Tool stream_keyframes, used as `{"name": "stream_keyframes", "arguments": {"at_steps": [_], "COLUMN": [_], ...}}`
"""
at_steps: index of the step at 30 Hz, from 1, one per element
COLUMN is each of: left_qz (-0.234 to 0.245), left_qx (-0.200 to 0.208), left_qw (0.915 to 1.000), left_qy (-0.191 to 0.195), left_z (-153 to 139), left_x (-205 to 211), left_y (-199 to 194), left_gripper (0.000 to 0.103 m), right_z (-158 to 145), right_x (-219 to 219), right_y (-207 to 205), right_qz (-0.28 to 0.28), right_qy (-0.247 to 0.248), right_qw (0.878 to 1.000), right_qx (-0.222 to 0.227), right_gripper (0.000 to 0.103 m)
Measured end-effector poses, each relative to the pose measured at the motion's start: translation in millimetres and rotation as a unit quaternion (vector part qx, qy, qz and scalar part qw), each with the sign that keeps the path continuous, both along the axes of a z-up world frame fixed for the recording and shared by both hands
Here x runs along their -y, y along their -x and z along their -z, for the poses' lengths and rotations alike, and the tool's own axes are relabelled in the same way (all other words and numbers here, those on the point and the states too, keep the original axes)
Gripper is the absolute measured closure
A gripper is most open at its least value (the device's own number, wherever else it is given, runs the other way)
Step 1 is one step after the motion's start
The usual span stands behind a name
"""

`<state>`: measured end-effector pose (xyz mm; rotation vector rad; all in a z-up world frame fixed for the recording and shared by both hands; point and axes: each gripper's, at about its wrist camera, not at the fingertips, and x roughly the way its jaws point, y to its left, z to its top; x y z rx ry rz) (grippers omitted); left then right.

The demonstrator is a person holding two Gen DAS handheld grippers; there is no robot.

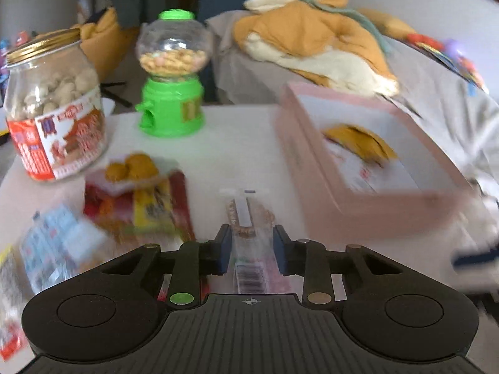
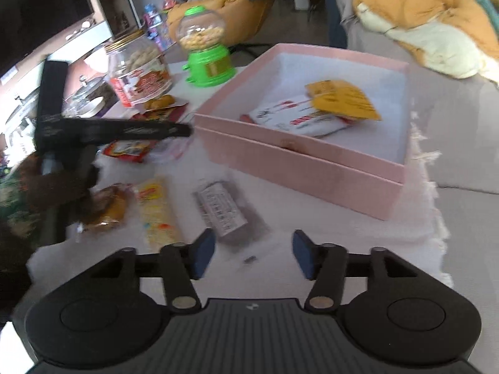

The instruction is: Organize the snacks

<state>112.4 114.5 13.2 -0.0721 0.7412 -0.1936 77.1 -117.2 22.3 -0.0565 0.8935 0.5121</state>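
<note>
In the left wrist view my left gripper is shut on a clear-wrapped snack bar that lies on the white table, pads against both of its sides. The pink box stands to its right and holds a yellow packet. My right gripper is open over the table with nothing between its fingers. A dark packet with a white label lies just ahead of it. Beyond that, the pink box holds a yellow packet on a white-and-red packet.
A glass jar of peanuts and a green candy dispenser stand at the table's far left. Loose packets lie on the left, among them a yellow one. A plush toy lies on the sofa behind.
</note>
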Motion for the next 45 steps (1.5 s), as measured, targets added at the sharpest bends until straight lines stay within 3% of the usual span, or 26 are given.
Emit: {"name": "stream_keyframes", "arguments": {"at_steps": [5, 11, 13, 16, 21, 23, 24, 25, 29, 34, 39, 41, 43, 45], "left_qz": [0.029, 0.042, 0.037, 0.004, 0.008, 0.025, 0.032, 0.039, 0.037, -0.014, -0.009, -0.002, 0.012, 0.03], "left_qx": [-0.002, -0.006, 0.0, 0.012, -0.002, -0.008, -0.011, -0.016, -0.022, -0.017, -0.016, -0.02, -0.03, -0.031], "left_qw": [0.999, 0.9967, 0.9978, 0.9999, 0.9988, 0.9986, 0.9985, 0.9984, 0.9983, 0.9986, 0.9993, 0.9997, 0.9994, 0.9984], "left_qy": [0.033, 0.069, 0.056, 0.005, 0.049, 0.045, 0.042, 0.039, 0.039, 0.048, 0.034, 0.017, -0.009, -0.036], "left_z": [-5, -12, -14, -16, -17, -16, -14, -11, -2, 5, 3, 2, 2, 5], "left_x": [4, -2, -3, -7, -24, -16, -11, -5, 11, 21, 43, 55, 70, 85], "left_y": [48, 91, 104, 120, 133, 137, 137, 138, 133, 112, 88, 82, 79, 77], "left_gripper": [0.07, 0.072, 0.074, 0.075, 0.079, 0.079, 0.079, 0.079, 0.079, 0.078, 0.075, 0.07, 0.059, 0.05], "right_z": [9, 11, 8, 1, 4, 8, 10, 14, 17, 17, 19, 22, 24, 28], "right_x": [-2, -27, -34, -41, -69, -80, -84, -88, -80, -38, -8, 1, 10, 18], "right_y": [5, 25, 34, 43, 43, 38, 34, 29, 26, 41, 65, 75, 79, 83], "right_qz": [0.002, -0.042, -0.067, -0.094, -0.124, -0.122, -0.123, -0.122, -0.104, -0.048, 0.013, 0.03, 0.047, 0.059], "right_qy": [0.017, 0.047, 0.037, 0.012, 0.02, 0.022, 0.019, 0.018, 0.008, -0.006, 0.024, 0.04, 0.052, 0.055], "right_qw": [0.999, 0.996, 0.994, 0.993, 0.99, 0.99, 0.991, 0.992, 0.994, 0.999, 0.998, 0.996, 0.993, 0.991], "right_qx": [0.029, 0.068, 0.073, 0.073, 0.071, 0.067, 0.055, 0.038, 0.011, 0.0, 0.049, 0.076, 0.093, 0.107], "right_gripper": [0.041, 0.034, 0.033, 0.033, 0.035, 0.044, 0.06, 0.067, 0.074, 0.073, 0.073, 0.066, 0.04, 0.031]}}
